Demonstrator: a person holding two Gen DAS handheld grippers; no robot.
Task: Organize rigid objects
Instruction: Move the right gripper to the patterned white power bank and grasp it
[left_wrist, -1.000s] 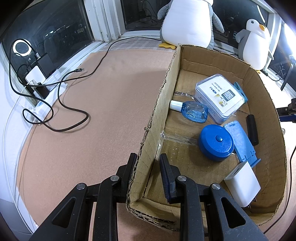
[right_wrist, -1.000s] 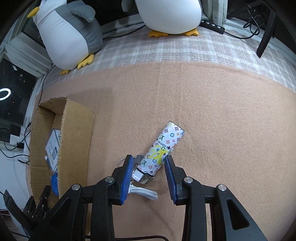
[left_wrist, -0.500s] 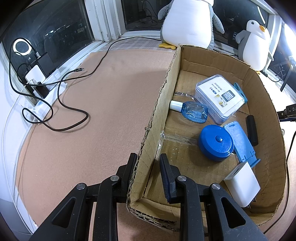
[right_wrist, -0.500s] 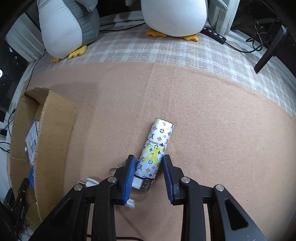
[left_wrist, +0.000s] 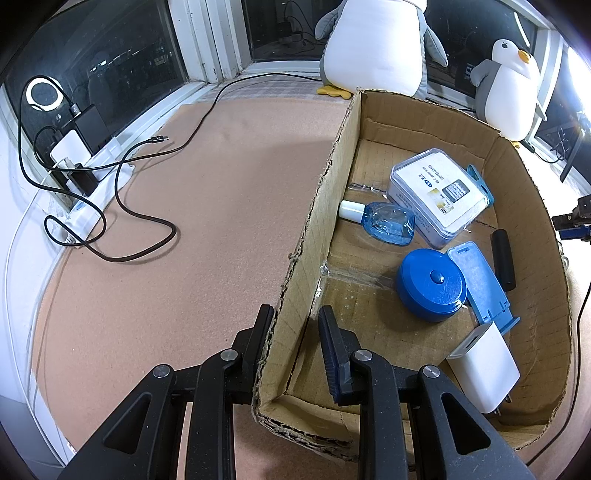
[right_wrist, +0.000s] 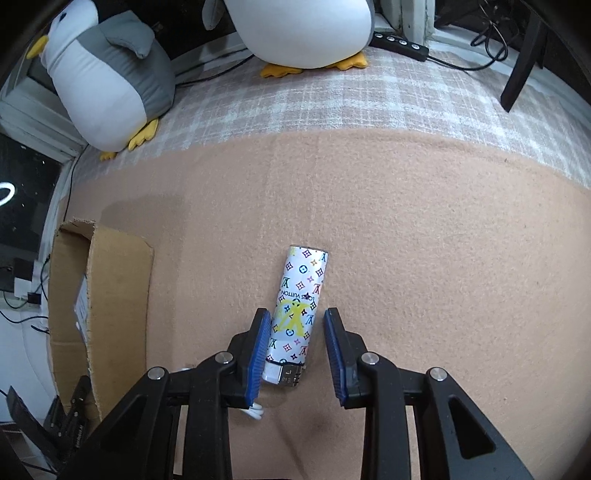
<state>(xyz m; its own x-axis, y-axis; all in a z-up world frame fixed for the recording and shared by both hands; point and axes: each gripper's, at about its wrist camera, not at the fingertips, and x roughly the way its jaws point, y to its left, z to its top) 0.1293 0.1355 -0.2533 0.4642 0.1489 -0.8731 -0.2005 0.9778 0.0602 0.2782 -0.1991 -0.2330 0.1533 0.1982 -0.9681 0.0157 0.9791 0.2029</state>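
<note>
Two grippers split the work: the left gripper (left_wrist: 293, 325) clamps the box (left_wrist: 314, 206) wall, apparently steadying it, while the right gripper (right_wrist: 295, 343) straddles the lighter (right_wrist: 297, 314), jaws narrow with the right pad clear; beyond sit two penguins (right_wrist: 110, 81).

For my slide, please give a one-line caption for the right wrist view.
Right tongs straddle the patterned lighter lying on the tan mat.
</note>
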